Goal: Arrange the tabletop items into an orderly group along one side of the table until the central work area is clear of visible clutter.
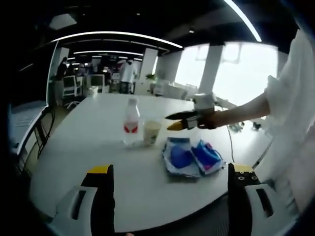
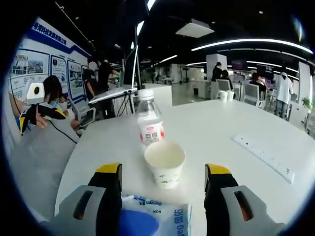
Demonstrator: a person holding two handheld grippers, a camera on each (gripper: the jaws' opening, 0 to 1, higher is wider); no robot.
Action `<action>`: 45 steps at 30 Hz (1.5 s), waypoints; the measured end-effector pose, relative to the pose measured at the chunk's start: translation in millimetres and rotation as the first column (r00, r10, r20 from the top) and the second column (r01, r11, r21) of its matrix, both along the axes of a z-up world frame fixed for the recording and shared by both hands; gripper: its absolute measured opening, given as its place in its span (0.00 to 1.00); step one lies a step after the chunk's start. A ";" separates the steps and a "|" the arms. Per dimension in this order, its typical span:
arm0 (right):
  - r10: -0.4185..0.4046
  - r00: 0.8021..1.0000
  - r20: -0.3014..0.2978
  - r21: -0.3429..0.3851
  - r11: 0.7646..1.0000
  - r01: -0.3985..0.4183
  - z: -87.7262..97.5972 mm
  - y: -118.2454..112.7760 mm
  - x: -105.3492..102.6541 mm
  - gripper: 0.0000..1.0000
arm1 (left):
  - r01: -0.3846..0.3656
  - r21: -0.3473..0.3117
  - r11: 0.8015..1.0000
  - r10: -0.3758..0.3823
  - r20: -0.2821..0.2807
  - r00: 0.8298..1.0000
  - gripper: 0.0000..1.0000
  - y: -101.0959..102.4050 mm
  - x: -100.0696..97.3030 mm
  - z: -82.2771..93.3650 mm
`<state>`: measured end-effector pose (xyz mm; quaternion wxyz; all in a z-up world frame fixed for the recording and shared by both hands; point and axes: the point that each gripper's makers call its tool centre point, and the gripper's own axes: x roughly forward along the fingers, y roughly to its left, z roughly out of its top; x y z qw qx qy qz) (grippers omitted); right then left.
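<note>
On the white bench a bottle, paper cup and blue packets, their print blurred, sit together, both hand-held grippers, left and right, wide apart and empty.

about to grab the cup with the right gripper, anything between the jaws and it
Nothing visible. In the right gripper view the open right gripper points straight at the paper cup, with bare table between. The blue packet lies lower, between the jaws; the bottle stands behind the cup.
</note>
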<state>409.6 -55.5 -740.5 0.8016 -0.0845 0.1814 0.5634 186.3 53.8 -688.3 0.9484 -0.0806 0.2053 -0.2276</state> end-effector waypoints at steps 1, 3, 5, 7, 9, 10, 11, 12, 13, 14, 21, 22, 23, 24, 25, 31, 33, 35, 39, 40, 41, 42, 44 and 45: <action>0.000 1.000 0.003 0.000 1.000 0.000 1.5 -1.0 -1.0 0.66 | 0.003 -0.002 1.000 -0.003 0.004 1.000 0.93 -0.4 0.1 0.5; -0.002 1.000 0.006 0.000 1.000 0.002 4.4 -2.1 -3.5 0.66 | 0.011 -0.003 1.000 -0.011 0.003 1.000 0.93 -1.0 -0.3 -0.2; -0.007 1.000 0.010 -0.002 1.000 0.007 6.7 -4.1 -5.5 0.66 | 0.020 -0.007 1.000 -0.020 0.003 1.000 0.93 -2.1 -0.5 -0.7; -0.013 1.000 0.010 -0.001 1.000 0.013 8.8 -6.0 -7.9 0.66 | 0.026 -0.011 1.000 -0.026 0.002 1.000 0.92 -2.0 -0.3 -2.1; -0.017 1.000 0.011 -0.002 1.000 0.017 10.4 -7.8 -10.5 0.66 | 0.033 -0.012 0.999 -0.033 0.001 0.999 0.92 -1.9 -0.2 -2.9; -0.019 1.000 0.010 -0.001 1.000 0.019 11.3 -8.9 -12.2 0.66 | 0.037 -0.015 0.999 -0.037 0.001 0.999 0.92 -1.8 0.0 -3.0; -0.022 1.000 0.009 -0.001 1.000 0.022 11.7 -9.6 -13.2 0.66 | 0.039 -0.015 0.999 -0.039 0.000 0.999 0.92 -1.7 0.2 -3.1; -0.026 1.000 0.009 -0.003 1.000 0.026 12.3 -10.9 -14.9 0.66 | 0.043 -0.016 0.999 -0.043 0.000 0.999 0.92 -1.6 0.4 -3.1; -0.029 1.000 0.009 -0.004 1.000 0.029 12.7 -11.9 -15.9 0.66 | 0.049 -0.016 0.999 -0.049 -0.001 0.999 0.92 -1.5 0.7 -3.4; -0.032 0.999 0.007 -0.002 0.999 0.032 13.3 -13.1 -17.1 0.66 | 0.051 -0.016 0.999 -0.051 -0.001 0.999 0.92 -1.2 1.1 -4.0; -0.062 0.998 0.003 -0.003 0.998 0.062 17.0 -28.6 -25.5 0.66 | 0.085 -0.025 0.996 -0.085 -0.010 0.996 0.92 -5.9 3.3 -6.6; -0.067 0.998 0.003 -0.005 0.998 0.067 17.3 -30.9 -26.8 0.66 | 0.091 -0.024 0.996 -0.091 -0.011 0.996 0.92 -6.9 3.7 -7.0; -0.071 0.997 0.004 -0.007 0.997 0.071 17.6 -33.1 -27.9 0.66 | 0.100 -0.023 0.995 -0.100 -0.010 0.995 0.92 -8.6 3.9 -6.6; -0.077 0.997 0.003 -0.009 0.997 0.077 18.2 -36.5 -29.6 0.66 | 0.106 -0.024 0.994 -0.106 -0.009 0.994 0.92 -9.6 4.2 -6.3; -0.081 0.997 0.002 -0.010 0.997 0.081 18.7 -38.4 -30.8 0.66 | 0.112 -0.025 0.993 -0.112 -0.008 0.994 0.92 -10.7 4.8 -6.0; -0.115 0.993 -0.005 -0.006 0.993 0.115 22.9 -52.8 -38.3 0.65 | 0.144 -0.018 0.989 -0.144 -0.014 0.989 0.90 -15.8 6.4 -8.1; -0.123 0.992 0.002 -0.011 0.992 0.123 24.3 -57.3 -41.2 0.65 | 0.154 -0.019 0.988 -0.154 -0.009 0.988 0.91 -18.0 6.5 -7.2; -0.131 0.991 -0.001 -0.010 0.991 0.131 25.9 -61.1 -45.0 0.65 | 0.163 -0.023 0.986 -0.164 -0.005 0.987 0.90 -20.2 7.0 -6.9; -0.148 0.989 -0.003 -0.005 0.989 0.148 29.1 -68.8 -49.9 0.65 | 0.177 -0.028 0.984 -0.178 -0.005 0.984 0.89 -24.7 7.4 -7.6; -0.150 0.989 0.000 -0.007 0.989 0.150 29.1 -70.1 -50.9 0.65 | 0.180 -0.028 0.983 -0.180 -0.002 0.984 0.89 -25.6 7.7 -7.6; -0.150 0.989 0.000 -0.010 0.989 0.150 29.1 -71.3 -52.0 0.65 | 0.182 -0.029 0.983 -0.182 0.000 0.983 0.89 -26.3 7.9 -7.5; -0.150 0.989 -0.001 -0.011 0.989 0.150 29.0 -72.6 -53.5 0.65 | 0.183 -0.031 0.983 -0.183 0.002 0.983 0.89 -27.0 8.0 -7.4; -0.150 0.989 -0.002 -0.015 0.989 0.150 28.7 -74.0 -56.1 0.65 | 0.182 -0.037 0.983 -0.181 0.005 0.983 0.89 -28.4 8.3 -6.5; -0.150 0.989 -0.003 -0.017 0.989 0.150 28.4 -74.4 -56.9 0.65 | 0.181 -0.038 0.983 -0.181 0.006 0.984 0.89 -28.9 8.4 -6.2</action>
